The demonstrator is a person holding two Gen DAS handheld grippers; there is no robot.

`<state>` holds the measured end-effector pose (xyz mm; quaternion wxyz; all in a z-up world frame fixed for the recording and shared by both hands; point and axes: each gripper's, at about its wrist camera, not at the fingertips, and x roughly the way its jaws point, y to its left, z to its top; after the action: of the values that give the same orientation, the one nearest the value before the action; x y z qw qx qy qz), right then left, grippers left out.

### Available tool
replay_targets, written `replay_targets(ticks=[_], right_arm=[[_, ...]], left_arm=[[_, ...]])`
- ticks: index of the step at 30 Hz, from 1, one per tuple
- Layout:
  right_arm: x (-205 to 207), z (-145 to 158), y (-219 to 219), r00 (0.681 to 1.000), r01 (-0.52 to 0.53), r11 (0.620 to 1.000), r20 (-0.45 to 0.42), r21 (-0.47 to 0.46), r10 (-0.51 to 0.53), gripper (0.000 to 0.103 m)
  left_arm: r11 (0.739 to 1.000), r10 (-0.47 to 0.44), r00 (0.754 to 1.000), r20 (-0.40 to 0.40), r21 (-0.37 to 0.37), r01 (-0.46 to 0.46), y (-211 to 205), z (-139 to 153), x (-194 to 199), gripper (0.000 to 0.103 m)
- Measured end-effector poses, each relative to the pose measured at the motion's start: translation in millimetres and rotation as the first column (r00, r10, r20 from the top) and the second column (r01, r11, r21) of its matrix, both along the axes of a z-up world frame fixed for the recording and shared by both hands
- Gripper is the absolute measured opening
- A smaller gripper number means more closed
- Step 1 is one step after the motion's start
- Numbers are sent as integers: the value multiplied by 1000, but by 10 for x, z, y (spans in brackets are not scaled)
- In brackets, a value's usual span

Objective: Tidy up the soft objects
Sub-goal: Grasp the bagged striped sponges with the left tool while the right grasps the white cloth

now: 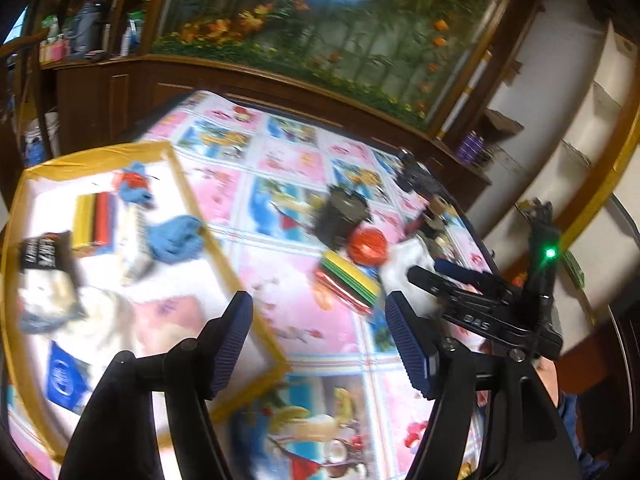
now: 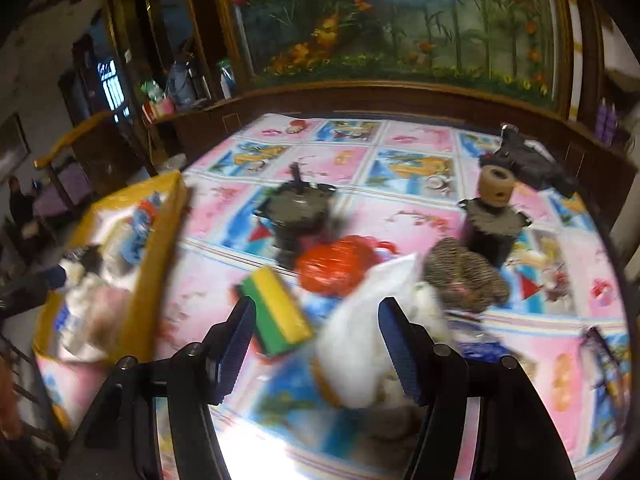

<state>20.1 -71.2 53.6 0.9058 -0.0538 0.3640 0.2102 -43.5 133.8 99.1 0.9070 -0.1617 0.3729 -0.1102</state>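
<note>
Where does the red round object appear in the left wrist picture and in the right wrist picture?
Left wrist view: red round object, right of centre, beside the striped sponge.
Right wrist view: it lies at centre, just above the same sponge.
Shared landmark: the yellow-edged tray at left.

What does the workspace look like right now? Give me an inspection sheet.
Surface: table under a pink and blue picture cloth.
Job's things: yellow-edged box holds blue cloths and a striped sponge; another striped sponge, a white bag and a brown knitted piece lie on the cloth.
Clutter: red net ball, two dark pots.
Grippers: left tongs and right tongs open, nothing clamped.
Cables: nothing seen.
Surroundings: wooden cabinet with flower mural.
</note>
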Motion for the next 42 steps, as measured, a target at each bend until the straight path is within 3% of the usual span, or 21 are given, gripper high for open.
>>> replay_targets(ticks=[6,7,8,10,13,16,19,23,26,30,35,37,42], right_arm=[[41,-327,172,998,-27,976,53,-215,39,67],[44,-378,205,998,-22,970,52,-242,36,58],[43,-417,209,998,-18,963,56,-267,34,36],[48,-422,178,998,-18,963,48,-269,32,17],[5,-298,22,998,-12,986,55,-169,21,12],[-69,-50,-202,994,7,1000,106,-1,-7,12],[-113,126,-429,991,5,985,129,174,-28,13],[-118,221,-636,989,40,956,125,291,-80,13],[-127,284,-756,987,61,938,122,341,-108,13],[-101,315,-873,987,67,923,113,379,-118,13],[-103,317,-913,988,64,914,105,400,-115,13],[-109,322,-912,989,54,912,103,407,-104,13],[-118,299,-832,994,31,913,85,407,-71,13]], left_arm=[[998,-52,997,-48,21,53,-326,-196,59,68],[998,-54,997,-55,23,55,-326,-215,70,68],[998,-55,997,-62,25,57,-340,-233,78,68],[998,-55,996,-69,34,58,-363,-252,100,68],[998,-48,995,-82,45,52,-404,-265,177,73],[998,-34,994,-99,50,39,-476,-293,308,78],[1000,0,989,-146,11,2,-546,-379,525,78],[995,71,962,-263,-47,-87,-624,-577,909,78],[984,174,934,-312,26,-174,-703,-716,1138,78],[972,231,914,-334,46,-229,-786,-858,1311,78],[974,191,949,-252,168,-151,-984,-868,1359,80],[973,165,960,-225,198,-121,-1012,-870,1293,63],[982,62,981,-185,187,-27,-1015,-875,954,57]])
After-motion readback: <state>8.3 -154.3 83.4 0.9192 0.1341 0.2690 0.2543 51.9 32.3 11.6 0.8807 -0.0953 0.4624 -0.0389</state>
